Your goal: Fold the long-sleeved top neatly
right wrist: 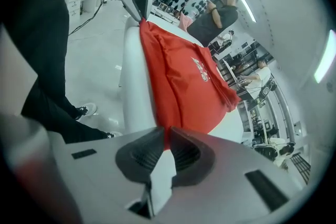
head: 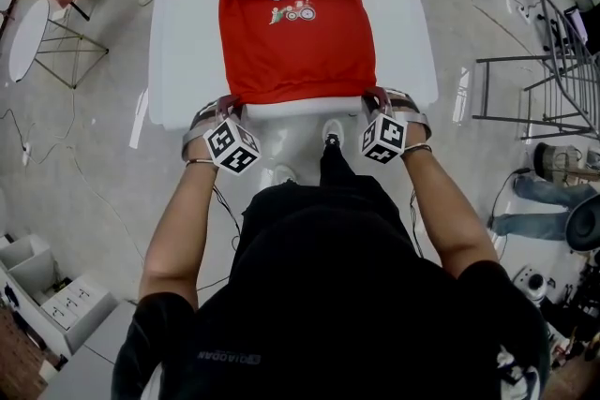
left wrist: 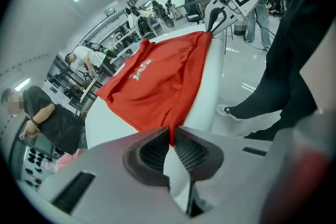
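A white table (head: 178,33) is standing in front of the person. A red long-sleeved top (head: 295,42) is lying flat on it, its long axis running near to far, with the collar pointing far and the hem lying along the near edge. The left gripper (head: 231,101) is clamping the hem's near left corner, jaws nearly together on the cloth. The right gripper (head: 374,96) is clamping the near right corner the same way.

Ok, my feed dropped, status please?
Left claw, right claw shut on near hem of red fabric long-sleeved top. Top flat on white table. Nothing in the way.
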